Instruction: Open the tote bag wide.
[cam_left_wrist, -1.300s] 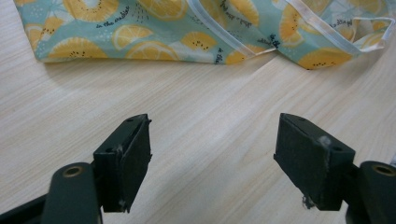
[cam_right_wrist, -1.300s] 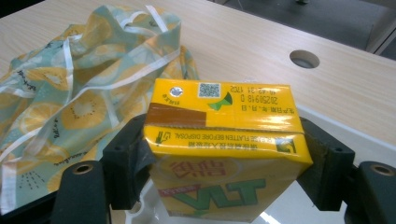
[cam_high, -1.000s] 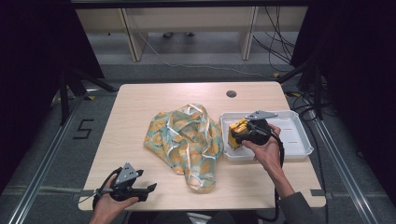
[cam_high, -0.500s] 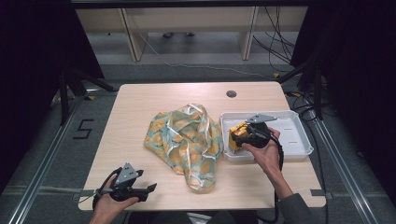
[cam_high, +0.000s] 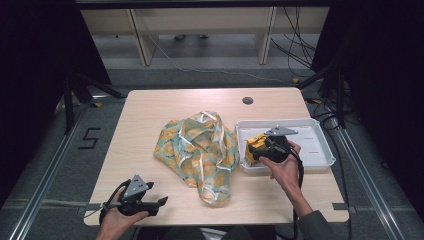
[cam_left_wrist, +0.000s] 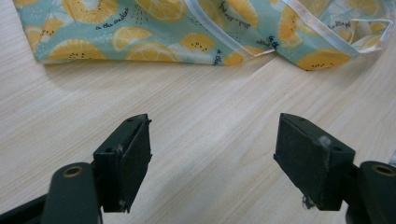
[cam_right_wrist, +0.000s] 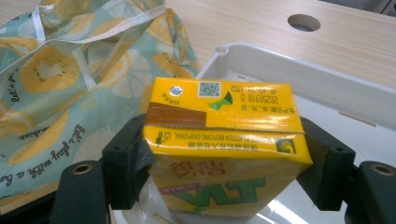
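Note:
A yellow drink carton (cam_right_wrist: 219, 140) sits between the jaws of my right gripper (cam_right_wrist: 219, 158), which is shut on its two sides. In the high view the carton (cam_high: 256, 146) hangs over the left end of the white tray (cam_high: 320, 145), with the right gripper (cam_high: 260, 150) just behind it. A lemon-print cloth bag (cam_high: 200, 150) lies crumpled in the middle of the table. My left gripper (cam_high: 159, 204) rests near the front left edge, open, with bare wood between its jaws (cam_left_wrist: 215, 163). The bag's hem (cam_left_wrist: 196, 37) lies beyond them.
The tray's rim (cam_right_wrist: 280, 65) runs close behind the carton. A round cable hole (cam_high: 247, 100) sits in the tabletop at the back. Shelving legs and cables stand on the floor beyond the table's far edge.
The right gripper with the carton has shifted slightly towards the tray's left end. The left gripper has stayed put.

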